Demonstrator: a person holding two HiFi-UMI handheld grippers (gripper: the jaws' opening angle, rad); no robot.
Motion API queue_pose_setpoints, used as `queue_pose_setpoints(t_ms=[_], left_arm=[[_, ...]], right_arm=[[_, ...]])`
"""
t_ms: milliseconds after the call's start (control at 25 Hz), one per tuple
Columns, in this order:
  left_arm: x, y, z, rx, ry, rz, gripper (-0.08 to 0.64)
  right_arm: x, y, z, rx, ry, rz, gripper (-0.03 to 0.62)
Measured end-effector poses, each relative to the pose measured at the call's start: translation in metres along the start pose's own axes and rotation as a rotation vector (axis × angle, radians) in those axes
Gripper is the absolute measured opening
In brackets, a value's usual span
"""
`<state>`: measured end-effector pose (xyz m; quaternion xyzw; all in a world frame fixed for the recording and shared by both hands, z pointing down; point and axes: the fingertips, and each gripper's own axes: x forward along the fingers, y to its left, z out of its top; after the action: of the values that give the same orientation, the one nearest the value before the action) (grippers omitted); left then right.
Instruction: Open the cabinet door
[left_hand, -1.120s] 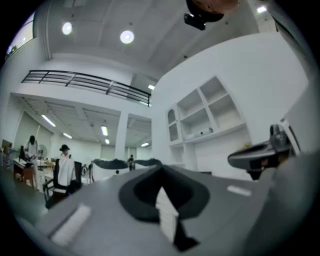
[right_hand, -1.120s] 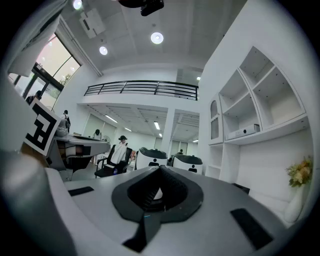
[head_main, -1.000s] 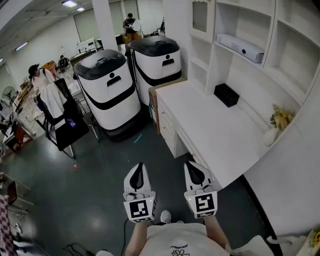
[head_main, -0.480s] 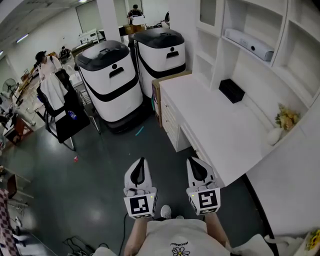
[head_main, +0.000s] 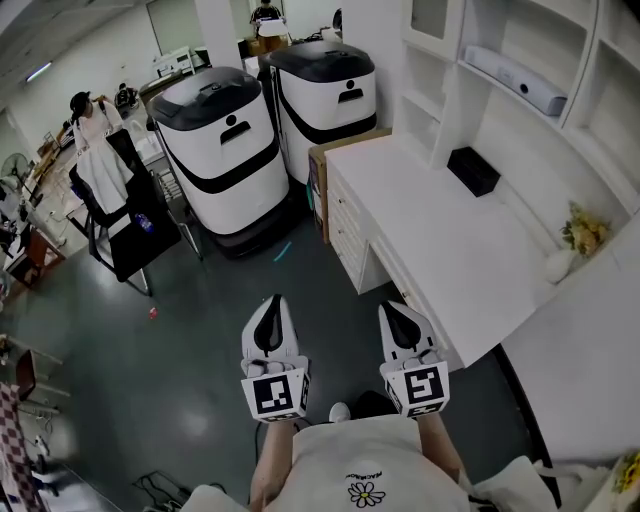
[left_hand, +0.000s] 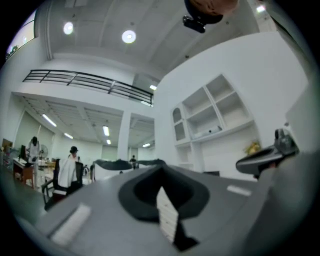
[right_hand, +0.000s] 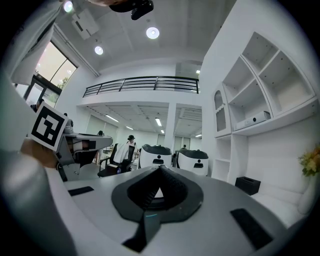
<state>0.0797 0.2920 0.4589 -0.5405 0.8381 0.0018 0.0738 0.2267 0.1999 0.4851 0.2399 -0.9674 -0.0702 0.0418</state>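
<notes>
Fingers (left_hand: 165, 212) of the left gripper (head_main: 271, 302): clenched together, nothing between them. Fingers (right_hand: 171, 188) of the right gripper (head_main: 393, 309): likewise pressed together and empty. Both grippers were held side by side close to the person's body, pointing roughly level over the dark floor (head_main: 200, 340), well apart from any furniture. Worktop (head_main: 450, 260): white, running along the right of the scene, with a bank of drawers (head_main: 345, 235) under its far end. On the worktop were one black box (head_main: 474, 170) towards the far end and one pale vase of yellow flowers (head_main: 578, 240) at the right. Shelf unit (head_main: 455, 95): white, standing above the worktop, with open compartments and a long white device (head_main: 517, 80) lying on one shelf. Cabinet door (head_main: 428, 14): the only door seen, a panelled front at the far top corner of the shelf unit. It was closed as far as could be told and far from both grippers; whether it was the door meant could not be told. Other items: two white-and-black machines (head_main: 225, 150) at the far side, left of the worktop; a brown box (head_main: 322, 170) between them and the drawers; a chair hung with clothing (head_main: 120, 215) at the left; a person (head_main: 85, 108) standing beyond it. Task status, as judged: nothing done, door untouched. The approach, the release of the fingers, a grip on the door's edge or handle and the pull all remained.
</notes>
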Motion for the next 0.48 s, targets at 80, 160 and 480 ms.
queue_pose_setpoints(t_ms=[80, 160, 480], left_arm=[[0.003, 0.006, -0.001, -0.010, -0.007, 0.010, 0.006], [0.008, 0.013, -0.002, -0.015, -0.014, 0.017, 0.006], [0.041, 0.020, -0.028, -0.008, 0.018, 0.019, 0.006]], right_arm=[[0.003, -0.001, 0.000, -0.008, 0.003, 0.002, 0.000], [0.010, -0.004, 0.004, -0.013, -0.007, -0.003, 0.000], [0.046, -0.019, -0.022, -0.004, 0.021, 0.001, 0.000]])
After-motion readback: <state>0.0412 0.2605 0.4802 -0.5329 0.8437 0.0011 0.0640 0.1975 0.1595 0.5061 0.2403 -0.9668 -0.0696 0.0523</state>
